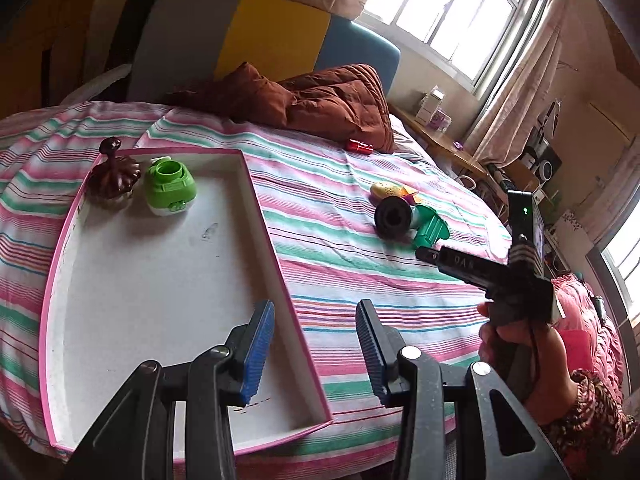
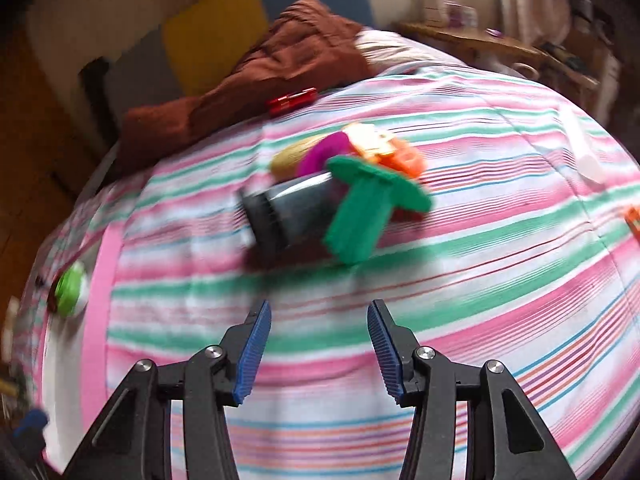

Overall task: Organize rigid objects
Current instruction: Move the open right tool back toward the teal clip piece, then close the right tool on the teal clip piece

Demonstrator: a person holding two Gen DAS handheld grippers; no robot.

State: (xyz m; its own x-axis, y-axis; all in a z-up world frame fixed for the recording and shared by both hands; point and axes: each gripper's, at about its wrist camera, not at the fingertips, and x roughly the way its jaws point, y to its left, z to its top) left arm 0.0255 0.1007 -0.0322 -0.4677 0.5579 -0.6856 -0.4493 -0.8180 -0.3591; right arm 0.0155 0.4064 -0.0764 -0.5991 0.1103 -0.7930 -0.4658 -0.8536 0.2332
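A pink-rimmed white tray point(image 1: 160, 288) lies on the striped bed. A brown ornament point(image 1: 114, 176) and a green-and-white toy point(image 1: 170, 188) sit in its far corner. My left gripper point(image 1: 316, 344) is open and empty over the tray's right rim. A pile lies on the bed: a black cylinder point(image 1: 394, 216), a green plastic piece point(image 1: 430, 230) and a yellow object point(image 1: 384, 190). In the right wrist view my right gripper point(image 2: 320, 348) is open and empty, short of the cylinder point(image 2: 288, 212), green piece point(image 2: 368, 208) and orange toy point(image 2: 392, 148). A red object point(image 1: 360, 146) lies by the quilt.
A brown quilt point(image 1: 320, 100) is heaped at the head of the bed. A wooden bedside table point(image 1: 444, 136) with boxes stands to the right under the window. A white object point(image 2: 584, 152) and an orange piece point(image 2: 634, 220) lie at the bed's right side.
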